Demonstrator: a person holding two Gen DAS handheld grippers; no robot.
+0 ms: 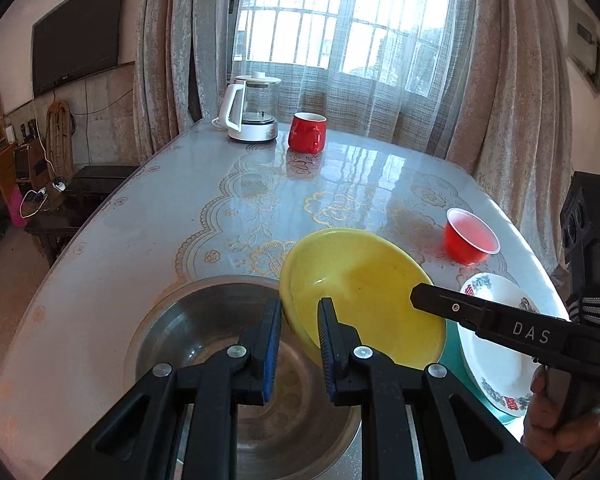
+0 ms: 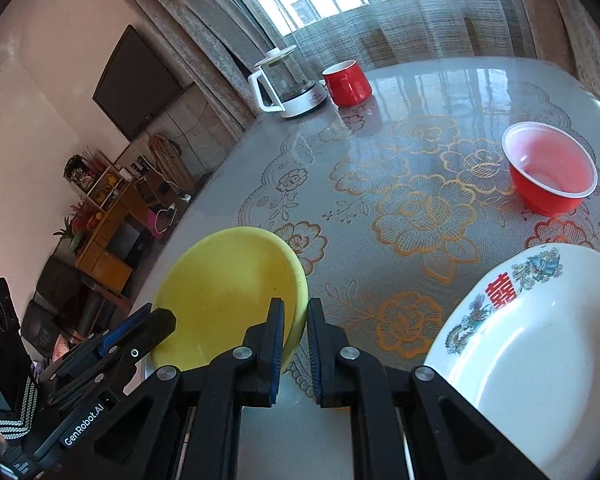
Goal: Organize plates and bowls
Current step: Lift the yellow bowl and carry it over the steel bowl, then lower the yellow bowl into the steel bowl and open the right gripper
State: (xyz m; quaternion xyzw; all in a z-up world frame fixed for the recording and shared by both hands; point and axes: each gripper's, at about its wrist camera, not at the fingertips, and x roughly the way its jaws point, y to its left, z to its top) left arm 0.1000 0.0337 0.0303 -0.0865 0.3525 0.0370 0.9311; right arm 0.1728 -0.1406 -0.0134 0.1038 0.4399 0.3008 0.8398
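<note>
Now yellow plate tilted, hollow facing right, left rim over steel basin. Left gripper and right gripper both straddle its rim, grip unclear. White plate near right.

We see daylight pouring through the barred window, which is blown out to near white. It throws glare across the glossy table. Both fisheye views bend straight lines hard toward dark vignetted corners. Focus stays sharp, with shadows soft and faint.
</note>
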